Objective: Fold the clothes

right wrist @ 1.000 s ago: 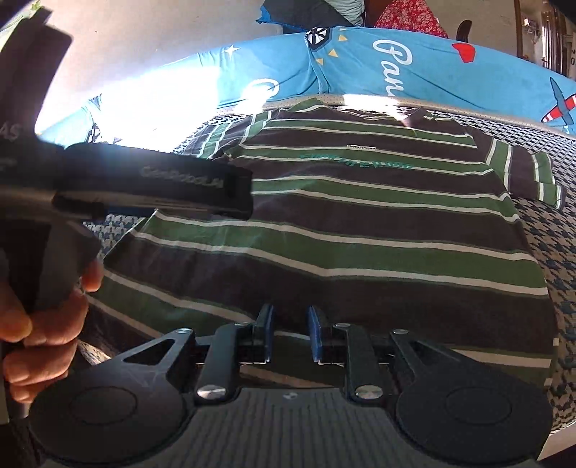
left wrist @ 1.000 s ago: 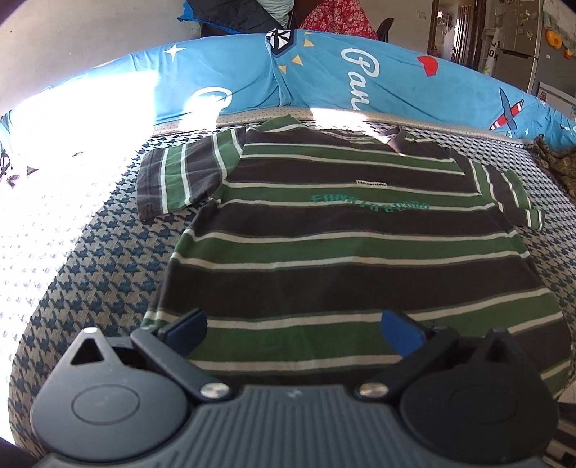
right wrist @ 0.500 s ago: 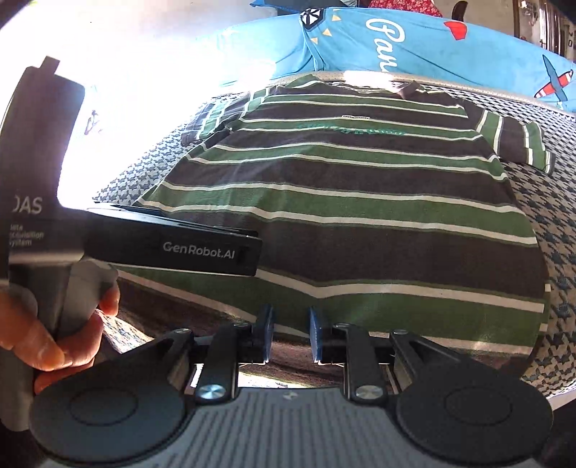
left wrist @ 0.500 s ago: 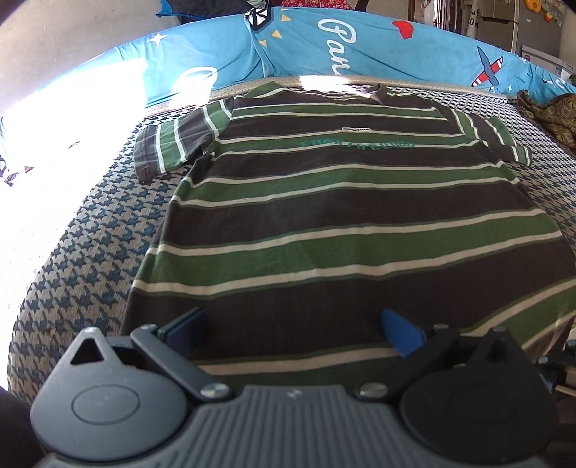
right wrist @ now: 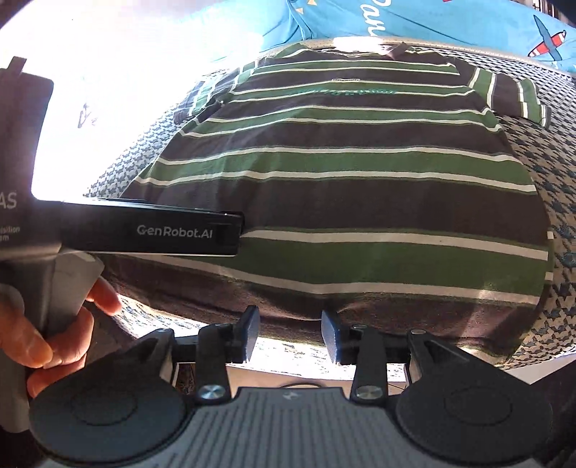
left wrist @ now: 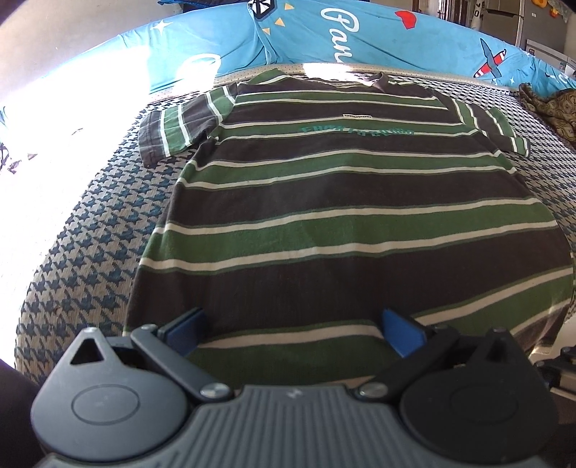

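Observation:
A green, dark brown and white striped T-shirt (left wrist: 338, 201) lies flat, front up, on a bed, collar away from me. It also shows in the right wrist view (right wrist: 345, 180). My left gripper (left wrist: 293, 333) is wide open and empty, hovering over the shirt's bottom hem near its left corner. My right gripper (right wrist: 289, 336) is partly open and empty, just in front of the bottom hem, its blue pads (right wrist: 252, 333) not touching cloth. The left gripper's black body (right wrist: 151, 232) and the hand holding it show at the left of the right wrist view.
The bed has a blue-and-white houndstooth cover (left wrist: 97, 230). A long blue printed pillow (left wrist: 324, 32) lies along the far side. A patterned brown cloth (left wrist: 550, 108) sits at the far right. Bright sunlight washes out the left side. The bed's near edge (right wrist: 295, 354) lies under my right gripper.
Both grippers have pulled back toward the shirt's bottom hem. My right gripper's jaws have opened from nearly shut to partly open. The left gripper stays wide open.

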Available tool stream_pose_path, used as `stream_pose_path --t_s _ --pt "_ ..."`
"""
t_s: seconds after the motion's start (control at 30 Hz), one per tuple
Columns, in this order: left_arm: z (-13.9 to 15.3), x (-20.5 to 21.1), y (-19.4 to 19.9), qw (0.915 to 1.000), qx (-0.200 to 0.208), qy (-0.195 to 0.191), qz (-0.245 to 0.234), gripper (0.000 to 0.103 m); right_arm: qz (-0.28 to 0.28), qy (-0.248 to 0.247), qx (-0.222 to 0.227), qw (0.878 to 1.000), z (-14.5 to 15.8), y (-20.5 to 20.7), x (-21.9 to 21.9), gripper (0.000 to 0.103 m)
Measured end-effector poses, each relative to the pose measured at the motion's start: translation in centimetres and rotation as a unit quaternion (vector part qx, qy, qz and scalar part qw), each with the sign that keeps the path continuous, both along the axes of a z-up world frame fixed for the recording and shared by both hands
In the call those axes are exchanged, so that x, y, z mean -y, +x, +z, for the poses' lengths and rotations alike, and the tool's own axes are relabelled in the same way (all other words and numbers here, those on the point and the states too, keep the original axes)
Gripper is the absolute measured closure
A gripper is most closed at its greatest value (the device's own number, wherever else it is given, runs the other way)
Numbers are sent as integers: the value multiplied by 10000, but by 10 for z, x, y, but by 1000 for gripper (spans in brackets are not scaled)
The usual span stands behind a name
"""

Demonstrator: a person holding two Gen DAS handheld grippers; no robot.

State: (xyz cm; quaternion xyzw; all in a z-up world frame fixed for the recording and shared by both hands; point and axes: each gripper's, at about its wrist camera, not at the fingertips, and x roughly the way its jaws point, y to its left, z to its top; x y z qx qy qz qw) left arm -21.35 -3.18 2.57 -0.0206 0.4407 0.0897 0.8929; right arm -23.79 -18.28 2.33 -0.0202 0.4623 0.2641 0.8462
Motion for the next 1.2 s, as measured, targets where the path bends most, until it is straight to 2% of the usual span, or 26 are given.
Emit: stream_pose_path --t_s 0.23,0.4,0.63,0.8,0.93,1.2 --pt "2 3 4 9998 86 147 -64 0 -82 180 32 9998 4 4 2 63" --pt "7 -4 18 10000 52 -67 16 0 -21 202 140 9997 14 13 2 57" --pt "16 -12 40 9998 -3 -115 167 0 42 301 240 9993 33 40 7 53" --pt "23 -13 59 9998 -15 124 162 0 -58 550 248 9982 46 65 15 51" --pt "26 -17 73 9997 -39 203 130 0 -152 395 456 9981 54 84 16 48" --pt "21 -23 100 9990 -168 415 49 0 -341 88 541 9979 54 126 22 47"
